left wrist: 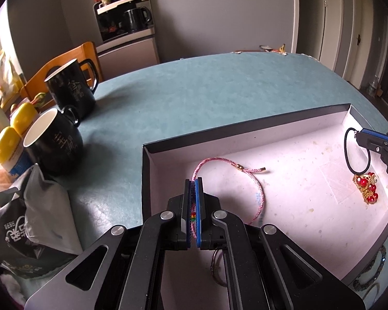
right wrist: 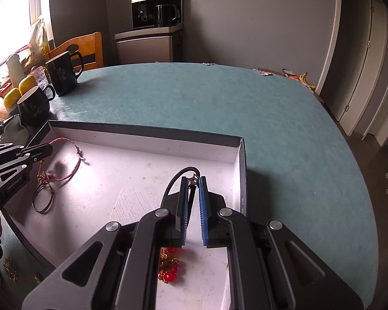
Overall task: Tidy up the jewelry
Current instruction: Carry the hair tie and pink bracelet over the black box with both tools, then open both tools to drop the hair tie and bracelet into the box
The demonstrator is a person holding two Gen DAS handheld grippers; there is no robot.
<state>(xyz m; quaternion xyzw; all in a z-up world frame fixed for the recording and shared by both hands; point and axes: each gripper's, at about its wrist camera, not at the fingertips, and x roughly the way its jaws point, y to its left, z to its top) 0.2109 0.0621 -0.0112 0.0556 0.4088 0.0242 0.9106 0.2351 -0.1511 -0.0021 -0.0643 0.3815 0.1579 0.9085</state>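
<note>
From the left wrist, we see our left gripper (left wrist: 194,180) clamped on one pink cord bracelet (left wrist: 256,196) over the box (left wrist: 245,134); its lower part is hidden; two mugs (left wrist: 69,87) stand beside.

From the right wrist, our right gripper (right wrist: 192,180) pinches one black cord (right wrist: 173,180); its red-beaded pendant (right wrist: 170,275) is half hidden beneath.

A box (left wrist: 245,134) sits on the tabletop (left wrist: 194,87); inside it, the bracelet (left wrist: 256,188) lies left and the hair tie (left wrist: 345,149) right; two mugs (left wrist: 72,87) stand left of it.

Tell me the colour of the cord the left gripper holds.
Pink braided cord, gold end caps; clearest in the left wrist view.
</note>
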